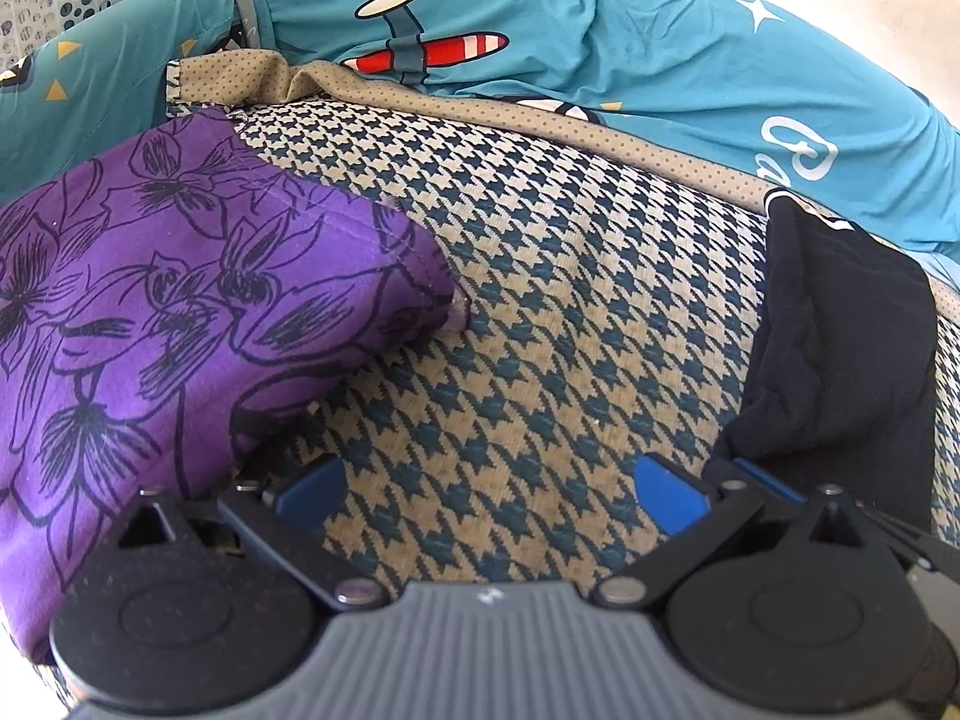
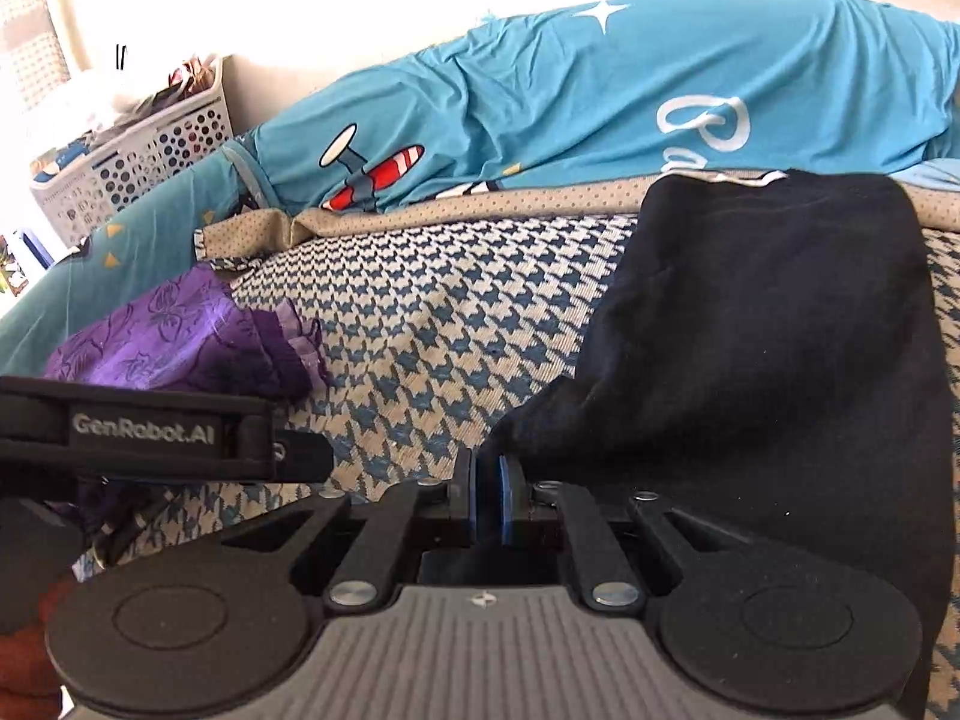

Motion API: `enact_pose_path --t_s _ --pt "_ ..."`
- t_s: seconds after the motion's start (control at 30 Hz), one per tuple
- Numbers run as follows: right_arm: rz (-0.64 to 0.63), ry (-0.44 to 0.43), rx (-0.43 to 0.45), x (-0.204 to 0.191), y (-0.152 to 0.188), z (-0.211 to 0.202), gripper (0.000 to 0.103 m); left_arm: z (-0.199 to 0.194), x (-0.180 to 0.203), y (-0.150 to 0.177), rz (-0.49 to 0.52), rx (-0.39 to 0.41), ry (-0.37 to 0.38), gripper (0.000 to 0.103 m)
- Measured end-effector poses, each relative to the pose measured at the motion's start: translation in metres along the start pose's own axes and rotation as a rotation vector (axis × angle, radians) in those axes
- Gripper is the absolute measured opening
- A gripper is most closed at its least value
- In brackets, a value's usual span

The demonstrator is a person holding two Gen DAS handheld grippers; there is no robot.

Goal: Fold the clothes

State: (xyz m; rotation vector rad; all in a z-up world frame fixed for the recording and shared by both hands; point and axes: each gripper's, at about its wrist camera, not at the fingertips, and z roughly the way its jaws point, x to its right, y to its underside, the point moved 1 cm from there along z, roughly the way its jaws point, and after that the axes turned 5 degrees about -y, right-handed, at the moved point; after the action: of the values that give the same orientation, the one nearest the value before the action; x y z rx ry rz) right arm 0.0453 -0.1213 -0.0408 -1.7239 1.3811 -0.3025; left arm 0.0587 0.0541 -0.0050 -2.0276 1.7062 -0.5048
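On the black body of my left gripper [image 2: 141, 435], seen from my right wrist camera, white letters read "GenRobot.AI". The teal sheet [image 2: 600, 108] carried large white looping script that began with what looked like "Pa"; the rest was cut off by the dark garment [image 2: 768, 324]. From my left wrist camera the same script [image 1: 801, 150] was too warped to read.

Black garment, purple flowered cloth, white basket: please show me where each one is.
black garment [image 2: 768, 324]: right wrist view, middle of its flat upper panel.
purple flowered cloth [image 1: 150, 300]: left wrist view, central printed area.
white basket [image 2: 150, 162]: right wrist view, perforated side wall.
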Motion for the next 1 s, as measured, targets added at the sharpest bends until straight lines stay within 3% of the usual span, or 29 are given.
enact_pose_path --t_s 0.17,0.4,0.63,1.0 --pt "-0.092 0.009 -0.011 -0.011 0.001 0.002 0.023 0.003 0.002 0.0 0.008 -0.001 -0.005 0.103" --pt "-0.097 0.017 0.008 -0.014 -0.003 -0.036 0.023 -0.001 0.0 -0.001 0.002 0.022 -0.014 0.103" --pt "-0.155 0.008 -0.082 -0.023 0.016 -0.056 0.022 -0.003 0.002 -0.001 0.019 0.017 -0.011 0.103" --pt "-0.274 -0.136 -0.166 -0.056 0.053 -0.048 0.021 -0.003 0.008 0.0 0.031 0.015 0.0 0.103"
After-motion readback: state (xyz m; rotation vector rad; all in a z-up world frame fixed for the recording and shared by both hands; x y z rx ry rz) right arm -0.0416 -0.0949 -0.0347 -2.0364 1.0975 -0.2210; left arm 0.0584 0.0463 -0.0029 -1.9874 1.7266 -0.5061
